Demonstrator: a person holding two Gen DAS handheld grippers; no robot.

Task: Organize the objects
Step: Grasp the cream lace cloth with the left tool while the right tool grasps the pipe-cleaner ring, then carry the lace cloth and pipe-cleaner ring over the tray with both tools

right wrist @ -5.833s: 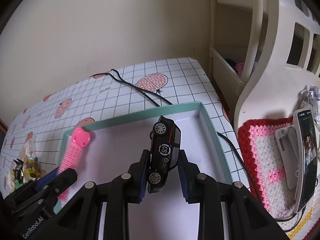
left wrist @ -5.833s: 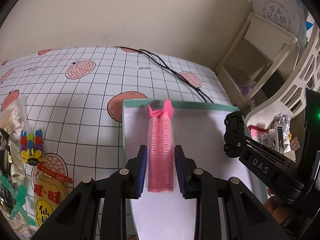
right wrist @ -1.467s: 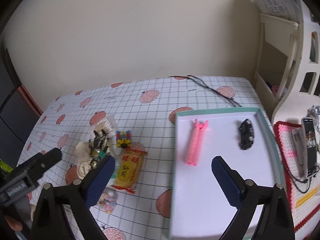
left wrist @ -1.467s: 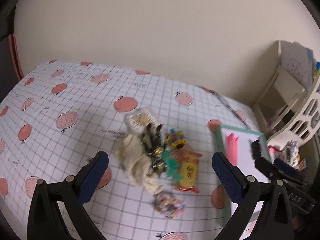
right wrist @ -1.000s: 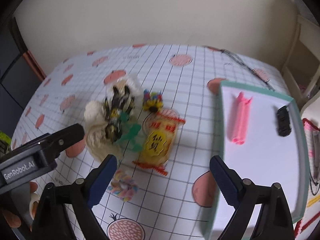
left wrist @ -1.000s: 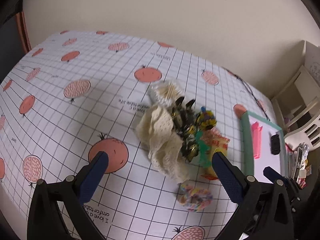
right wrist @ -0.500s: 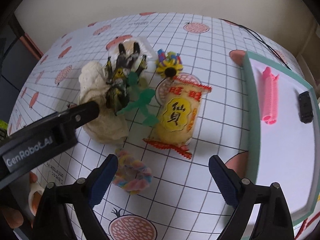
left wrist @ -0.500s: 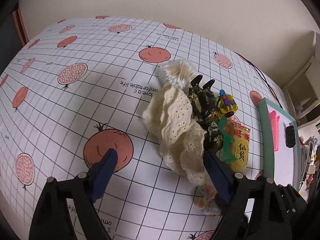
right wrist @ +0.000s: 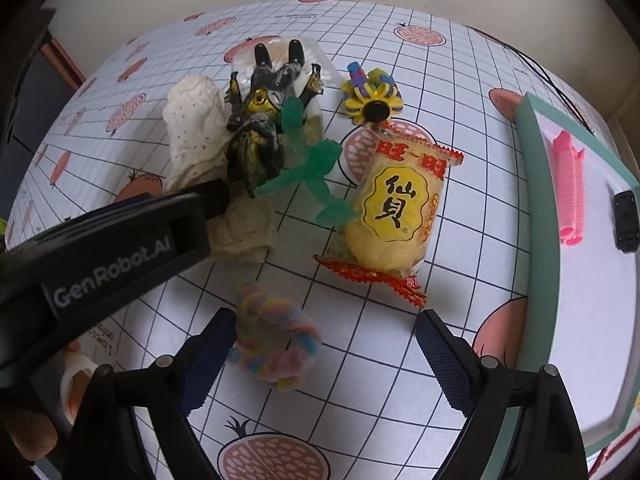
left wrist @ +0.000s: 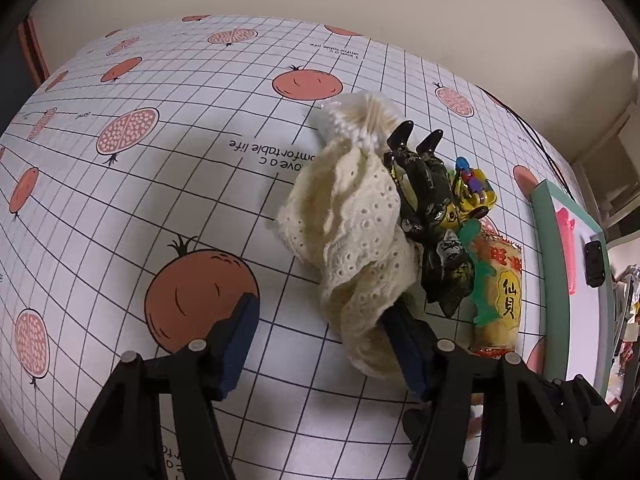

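Observation:
A pile sits mid-table: cream lace cloth (left wrist: 352, 236), black-and-gold figure (left wrist: 430, 204), green plastic figure (right wrist: 308, 164), colourful flower toy (right wrist: 372, 98), yellow snack packet (right wrist: 394, 208), pastel scrunchie (right wrist: 276, 344). My left gripper (left wrist: 324, 340) is open, its right finger against the cloth's near end. My right gripper (right wrist: 324, 356) is open, low over the table, with the scrunchie by its left finger. The teal-rimmed tray (right wrist: 540, 216) at right holds a pink hair roller (right wrist: 570, 188) and a black toy car (right wrist: 626, 220).
The tablecloth is white with a grid and fruit prints (left wrist: 200, 304). A bag of cotton swabs (left wrist: 364, 114) lies behind the cloth. A black cable (right wrist: 540, 68) runs at the far right. Clutter shows beyond the table's right edge (left wrist: 624, 312).
Both grippers have moved down and closer to the pile. The left gripper's jaws have narrowed and its right finger now reaches the cloth.

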